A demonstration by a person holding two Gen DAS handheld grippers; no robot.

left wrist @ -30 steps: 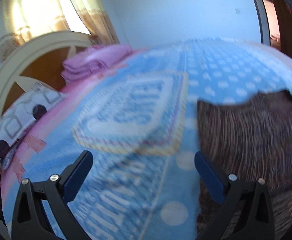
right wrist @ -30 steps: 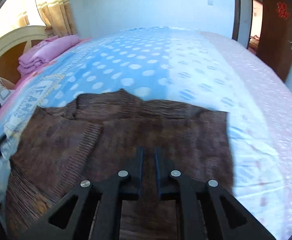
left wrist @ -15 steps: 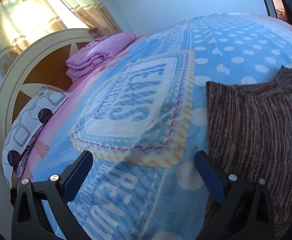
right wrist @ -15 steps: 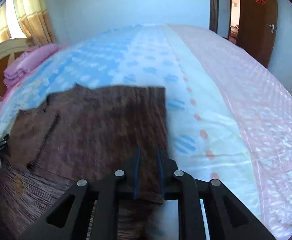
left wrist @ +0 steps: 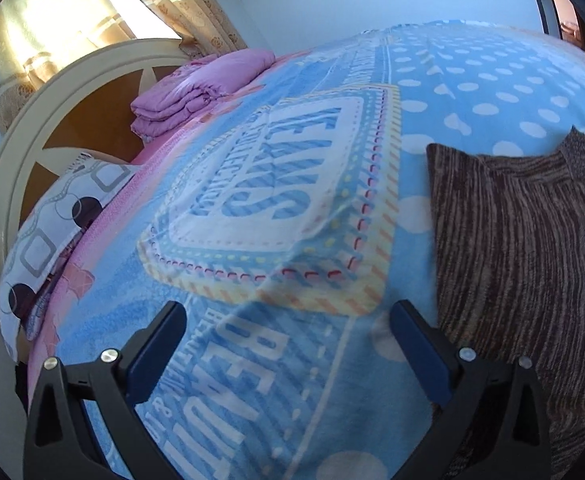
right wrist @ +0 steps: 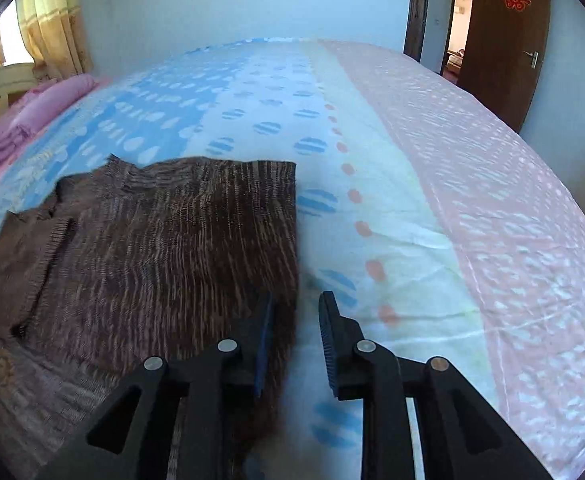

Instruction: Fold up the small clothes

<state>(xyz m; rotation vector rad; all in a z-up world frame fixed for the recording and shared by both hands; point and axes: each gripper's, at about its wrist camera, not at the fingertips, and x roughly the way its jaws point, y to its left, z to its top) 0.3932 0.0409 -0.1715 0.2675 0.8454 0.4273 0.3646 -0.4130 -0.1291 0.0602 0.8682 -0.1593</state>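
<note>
Left wrist: bedspread, headboard | left jaws spread, right jaws parted | sweater flat

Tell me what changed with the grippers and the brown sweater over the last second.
The right gripper was shut over the sweater; it slid to the sweater's right edge and its jaws have parted, straddling that edge and gripping nothing. The left gripper stayed wide open over the blue blanket, left of the sweater. The pink folded bedding and pillow did not move.
</note>
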